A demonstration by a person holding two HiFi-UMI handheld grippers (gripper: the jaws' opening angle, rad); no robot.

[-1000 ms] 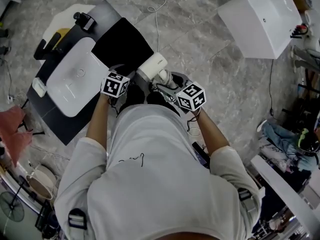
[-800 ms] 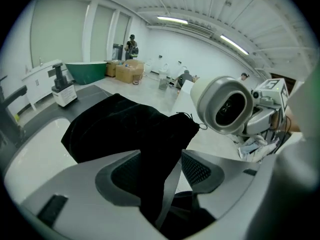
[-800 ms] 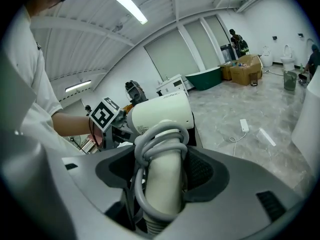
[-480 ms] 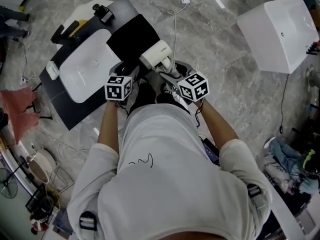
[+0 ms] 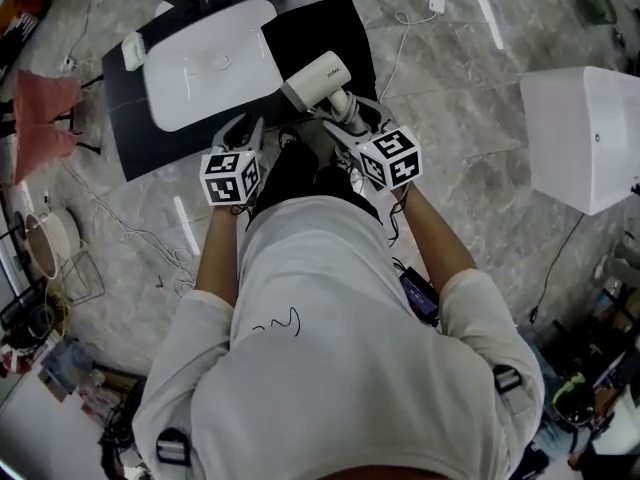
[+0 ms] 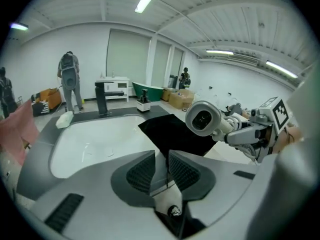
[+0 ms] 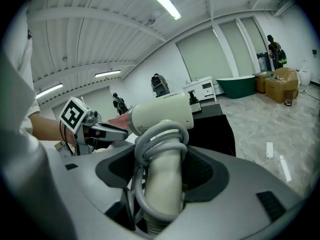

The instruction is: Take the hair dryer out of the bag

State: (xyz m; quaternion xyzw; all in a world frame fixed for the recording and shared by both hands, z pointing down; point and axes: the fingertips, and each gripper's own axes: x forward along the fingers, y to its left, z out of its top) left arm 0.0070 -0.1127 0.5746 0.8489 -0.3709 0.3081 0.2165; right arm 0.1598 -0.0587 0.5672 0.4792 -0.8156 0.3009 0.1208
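- Your right claw point(image 5: 343, 116) is clamped on the handle of the white hair dryer point(image 5: 315, 76). In the right gripper view, both pads press the handle's sides point(image 7: 162, 159).
- A grey cord point(image 7: 159, 134) is looped around that handle, inside your grip.
- The hair dryer is out of the bag point(image 5: 325, 30) and held up. In the head view its barrel shows over the bag's near edge, and in the left gripper view its round end point(image 6: 202, 118) faces your left claw.
- The black bag lies flat on the dark surface point(image 5: 140, 148), just beside the white basin point(image 5: 205, 63), and neither claw touches it.
- Your left claw point(image 5: 243, 133) has just been closing. In the left gripper view its jaws point(image 6: 161, 156) stand a narrow gap apart with nothing between them.
- That left claw hangs near the basin's near rim and just beside the hair dryer, not touching either.
- The surface stands on a grey marbled floor point(image 5: 470, 98), with a white box point(image 5: 585, 133) well apart at your right.
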